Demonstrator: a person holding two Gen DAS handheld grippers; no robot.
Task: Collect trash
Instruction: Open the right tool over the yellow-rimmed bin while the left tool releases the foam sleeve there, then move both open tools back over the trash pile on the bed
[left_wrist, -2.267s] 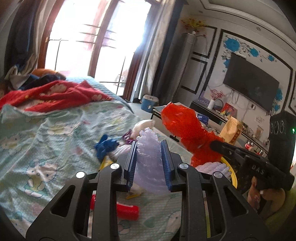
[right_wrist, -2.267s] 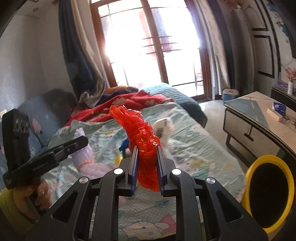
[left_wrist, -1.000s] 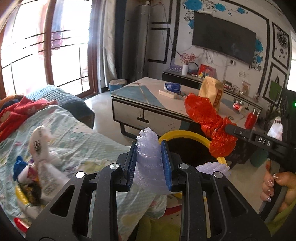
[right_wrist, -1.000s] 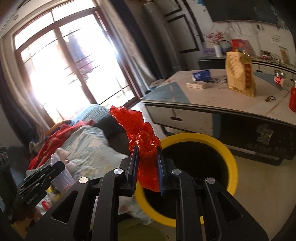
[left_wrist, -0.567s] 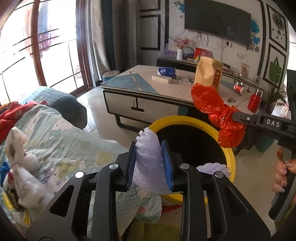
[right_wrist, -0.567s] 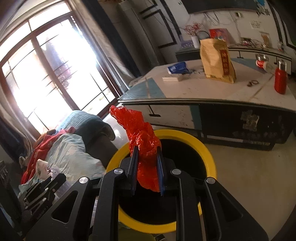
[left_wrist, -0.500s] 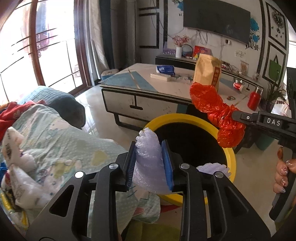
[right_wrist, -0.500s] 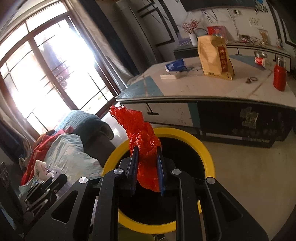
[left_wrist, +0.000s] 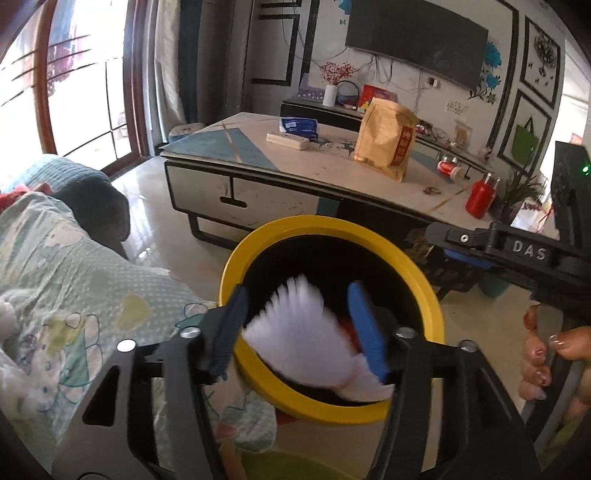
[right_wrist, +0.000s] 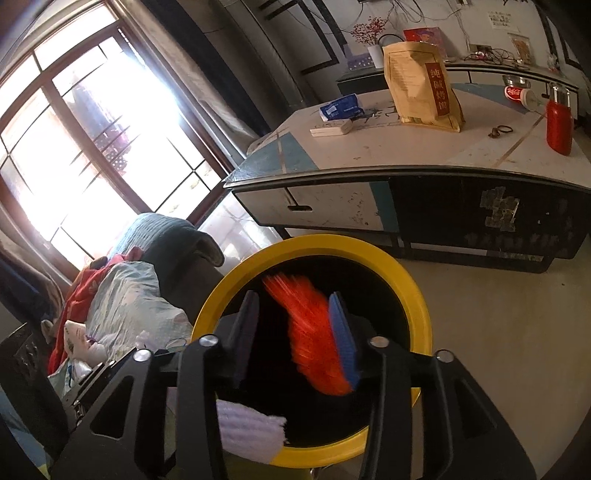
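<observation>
A black bin with a yellow rim (left_wrist: 388, 236) (right_wrist: 413, 284) stands on the floor by the bed. My left gripper (left_wrist: 299, 332) is open above the bin; a pale lilac plastic bag (left_wrist: 306, 339) is blurred between its spread fingers, dropping into the bin. My right gripper (right_wrist: 295, 332) is open above the same bin; a red plastic bag (right_wrist: 314, 339) is blurred between its fingers, falling. The lilac bag also shows low in the right wrist view (right_wrist: 247, 432). The right gripper's body (left_wrist: 524, 254) shows at the right of the left wrist view.
A low coffee table (left_wrist: 280, 173) (right_wrist: 424, 162) stands behind the bin with a brown paper bag (left_wrist: 386, 142), a red bottle (left_wrist: 480, 195) and small items. The bed with a patterned sheet (left_wrist: 55, 266) lies left. A TV hangs on the far wall.
Both grippers have opened over the bin. The lilac bag and the red bag have left the jaws and are falling in.
</observation>
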